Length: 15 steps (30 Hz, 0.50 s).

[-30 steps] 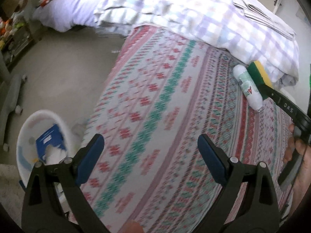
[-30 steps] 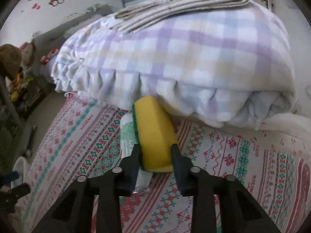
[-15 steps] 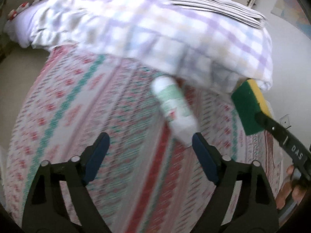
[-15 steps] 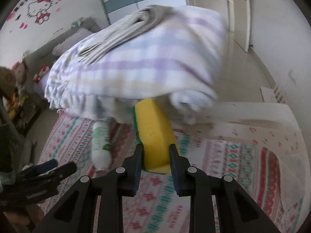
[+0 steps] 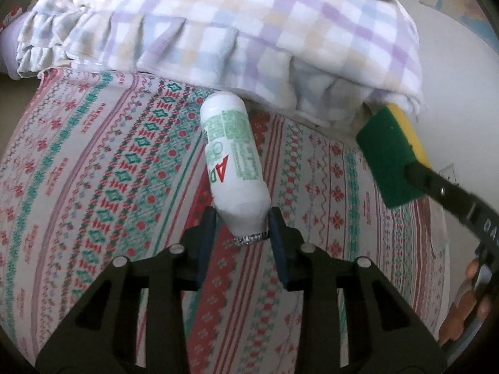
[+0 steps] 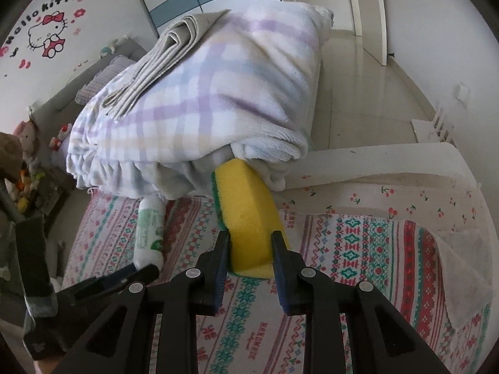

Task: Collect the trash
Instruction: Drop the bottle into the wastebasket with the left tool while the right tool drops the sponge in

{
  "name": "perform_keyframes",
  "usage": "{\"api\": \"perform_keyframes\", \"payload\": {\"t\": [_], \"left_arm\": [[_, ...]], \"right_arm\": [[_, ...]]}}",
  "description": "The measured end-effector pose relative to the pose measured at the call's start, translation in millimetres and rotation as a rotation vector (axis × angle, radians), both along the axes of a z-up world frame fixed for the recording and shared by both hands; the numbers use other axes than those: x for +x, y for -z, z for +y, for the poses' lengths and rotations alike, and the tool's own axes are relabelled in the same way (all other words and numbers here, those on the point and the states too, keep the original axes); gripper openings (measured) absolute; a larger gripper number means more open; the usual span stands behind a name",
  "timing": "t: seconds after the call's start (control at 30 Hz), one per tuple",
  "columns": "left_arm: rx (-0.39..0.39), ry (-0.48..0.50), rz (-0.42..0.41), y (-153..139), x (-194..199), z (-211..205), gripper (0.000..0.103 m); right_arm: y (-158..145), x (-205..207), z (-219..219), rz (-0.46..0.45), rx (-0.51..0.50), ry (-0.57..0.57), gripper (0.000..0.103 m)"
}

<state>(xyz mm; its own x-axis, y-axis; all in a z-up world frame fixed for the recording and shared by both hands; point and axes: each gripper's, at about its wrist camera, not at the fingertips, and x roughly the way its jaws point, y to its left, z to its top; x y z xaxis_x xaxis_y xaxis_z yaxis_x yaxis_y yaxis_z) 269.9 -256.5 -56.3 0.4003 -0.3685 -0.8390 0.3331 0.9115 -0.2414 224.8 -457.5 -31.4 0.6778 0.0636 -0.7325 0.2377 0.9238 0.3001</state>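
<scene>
Looking right: your right wrist view alone shows door and wall sticker.
Bottle: on bedspread, neck between your closing left gripper jaws (contact unclear).
Right gripper: clamped on sponge.

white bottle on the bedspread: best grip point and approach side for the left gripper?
Grip the white bottle across its narrow shoulder just above the foil-rimmed mouth, coming from the mouth end, along its length. It lies flat on the patterned bedspread, base against the folded blanket, so only this end is clear. The left gripper is closing there, jaws straddling it.
</scene>
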Motion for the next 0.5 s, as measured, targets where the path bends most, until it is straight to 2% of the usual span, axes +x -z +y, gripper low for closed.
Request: {"api": "perform_keyframes", "payload": {"t": [0.2,0.5], "left_arm": [[0.028,0.029,-0.013,-21.2,-31.1,29.4,0.036],[0.016,0.032,-0.027,-49.5,-67.3,94.7,0.036]], "right_arm": [[-10.2,-15.4,1.5,0.013,0.075,0.036,0.027],[-23.9,-43.5,40.1,0.071,0.072,0.018,0.027]]}}
